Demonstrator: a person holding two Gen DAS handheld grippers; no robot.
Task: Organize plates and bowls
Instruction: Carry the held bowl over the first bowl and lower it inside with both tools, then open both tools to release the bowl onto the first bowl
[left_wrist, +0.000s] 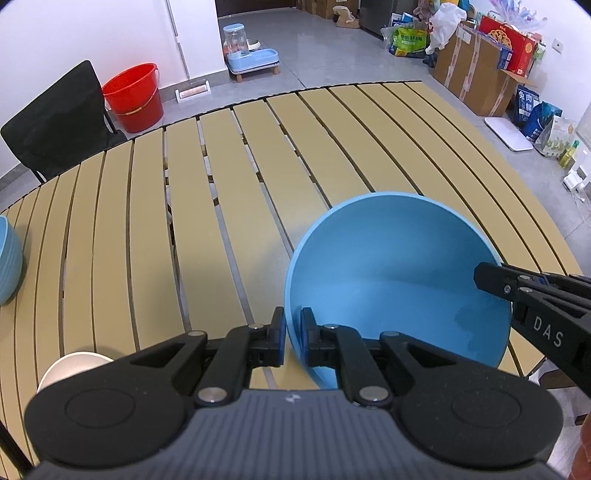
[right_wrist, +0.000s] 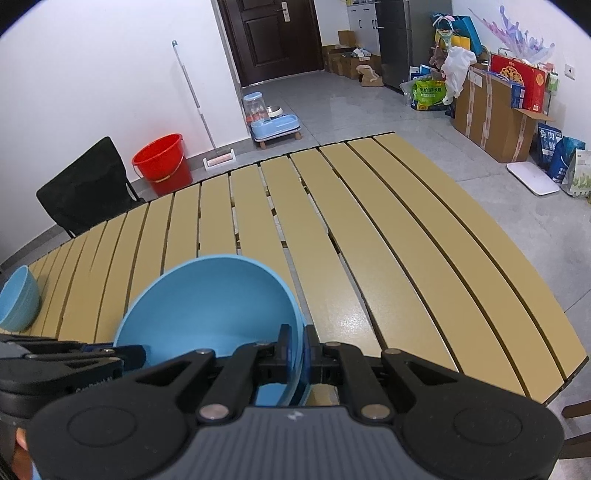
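**Blue bowl held by both grippers above a slatted table**

Left wrist view. A tan slatted table (left_wrist: 229, 192) fills the field; beyond its far edge lie grey floor tiles, a red bucket (left_wrist: 133, 96), a black chair (left_wrist: 55, 122), a pet water feeder (left_wrist: 248, 50) and stacked cardboard boxes (left_wrist: 476, 77). The left gripper (left_wrist: 293, 338) is clamped on the near rim of a large blue bowl (left_wrist: 395, 277), one pad outside the wall and one inside. The bowl is tilted, its empty interior facing the camera, near the table's near right corner. The right gripper (left_wrist: 491, 280) pinches the opposite rim. A ribbed blue bowl (left_wrist: 8, 258) sits at the left edge; a white bowl (left_wrist: 74, 363) shows partly behind the gripper body.

Right wrist view. The same table (right_wrist: 388, 258), bucket (right_wrist: 162, 162), chair (right_wrist: 85, 188) and a dark door (right_wrist: 273, 37) appear. The right gripper (right_wrist: 296, 354) is closed on the large bowl's (right_wrist: 207, 306) rim; the left gripper (right_wrist: 136, 356) holds the other side. The ribbed bowl (right_wrist: 18, 299) stands upright by the left edge, and no contents are visible in it.
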